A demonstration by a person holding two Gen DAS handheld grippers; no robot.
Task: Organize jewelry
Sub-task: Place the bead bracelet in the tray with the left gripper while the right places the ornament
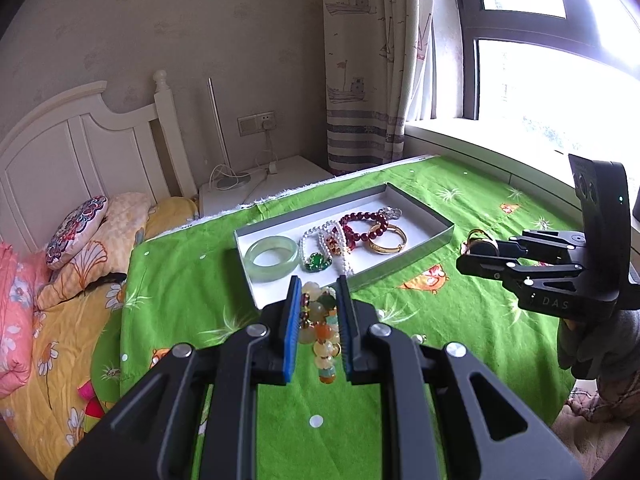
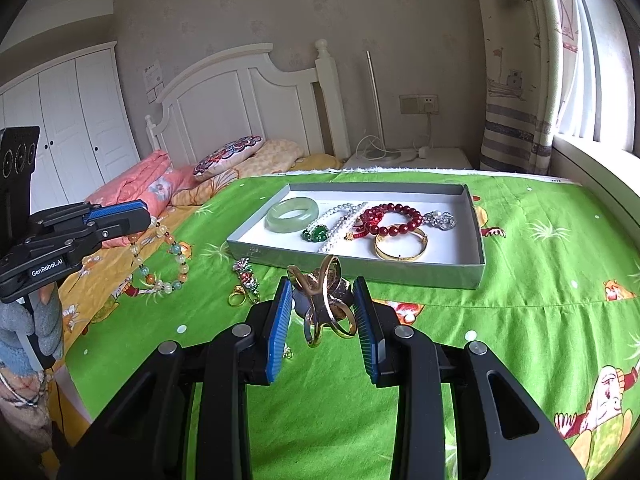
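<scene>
In the left wrist view my left gripper (image 1: 319, 284) is shut on a multicolour bead bracelet (image 1: 316, 320), held just short of the grey tray (image 1: 404, 258). The right wrist view shows that left gripper (image 2: 132, 216) lifted at the far left, the bead bracelet (image 2: 160, 256) dangling over the cloth. My right gripper (image 2: 322, 282) is shut on a gold crossed-band ornament (image 2: 326, 304) in front of the tray (image 2: 360, 270). In the tray lie a jade bangle (image 2: 292, 213), a pearl necklace (image 2: 340, 220), a red bead bracelet (image 2: 390, 220) and a gold bangle (image 2: 400, 246).
A green printed cloth (image 2: 520, 300) covers the bed. A small brooch (image 2: 246, 274) and a gold ring (image 2: 237, 299) lie loose on it left of my right gripper. Pillows (image 2: 228, 156), the headboard and a nightstand (image 2: 408, 158) are behind; the window sill runs along the right.
</scene>
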